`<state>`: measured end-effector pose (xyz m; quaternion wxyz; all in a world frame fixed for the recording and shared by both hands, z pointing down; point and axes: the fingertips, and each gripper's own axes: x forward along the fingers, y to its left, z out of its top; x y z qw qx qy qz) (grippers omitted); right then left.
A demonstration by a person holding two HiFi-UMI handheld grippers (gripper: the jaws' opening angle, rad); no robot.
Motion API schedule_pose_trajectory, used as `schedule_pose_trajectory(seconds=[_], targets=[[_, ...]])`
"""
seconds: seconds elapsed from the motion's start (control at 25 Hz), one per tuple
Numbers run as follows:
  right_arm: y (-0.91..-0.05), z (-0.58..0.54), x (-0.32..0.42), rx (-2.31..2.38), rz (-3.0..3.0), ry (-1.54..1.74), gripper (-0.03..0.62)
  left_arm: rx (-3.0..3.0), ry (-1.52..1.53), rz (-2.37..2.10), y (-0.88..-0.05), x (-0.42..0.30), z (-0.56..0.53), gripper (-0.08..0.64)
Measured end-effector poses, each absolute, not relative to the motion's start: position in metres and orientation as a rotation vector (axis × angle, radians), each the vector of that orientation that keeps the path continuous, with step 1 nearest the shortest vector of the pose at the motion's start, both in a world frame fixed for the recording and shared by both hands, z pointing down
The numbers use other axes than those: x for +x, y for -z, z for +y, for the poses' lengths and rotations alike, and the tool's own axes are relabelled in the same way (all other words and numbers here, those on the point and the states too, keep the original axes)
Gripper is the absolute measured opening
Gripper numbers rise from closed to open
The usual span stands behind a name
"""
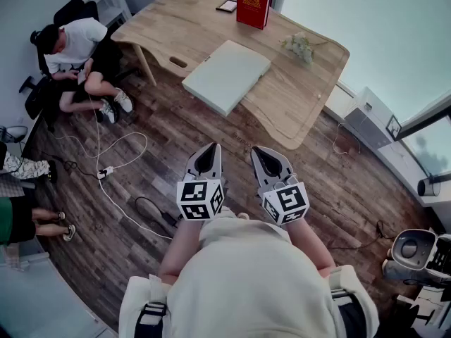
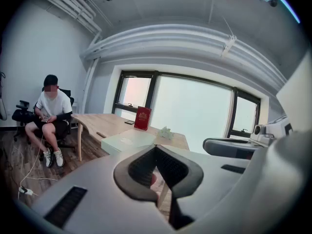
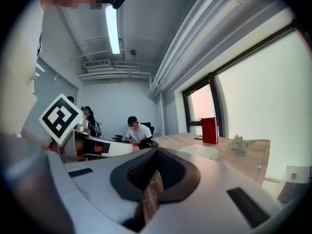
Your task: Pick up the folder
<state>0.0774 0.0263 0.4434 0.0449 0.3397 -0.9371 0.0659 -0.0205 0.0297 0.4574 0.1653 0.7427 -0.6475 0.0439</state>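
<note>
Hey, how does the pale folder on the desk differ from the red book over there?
The folder lies flat at the near edge of the desk; the red book stands upright at the far side. The folder is pale and plain; the red book bears gold print. Both rest on the wooden desk.

Looks like an office to me: big wooden tabletop (image 1: 296,97) at 12 o'clock, someone (image 1: 77,48) parked in a black office chair (image 1: 74,9) at 10, wall-wide windows (image 2: 195,111) behind it, strip light (image 3: 113,28) and bare pipes (image 2: 185,38) overhead, cables (image 1: 113,146) across the plank floor (image 1: 338,189).
</note>
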Motion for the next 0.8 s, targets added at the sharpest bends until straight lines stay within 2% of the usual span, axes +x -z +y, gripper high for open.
schedule_pose_trajectory(seconds=[0.8], targets=[[-0.432,0.054,0.092,1.053,-2.911,-0.231,0.018,2.079,-0.085,-1.853,-0.453,-0.017,0.068,0.021]])
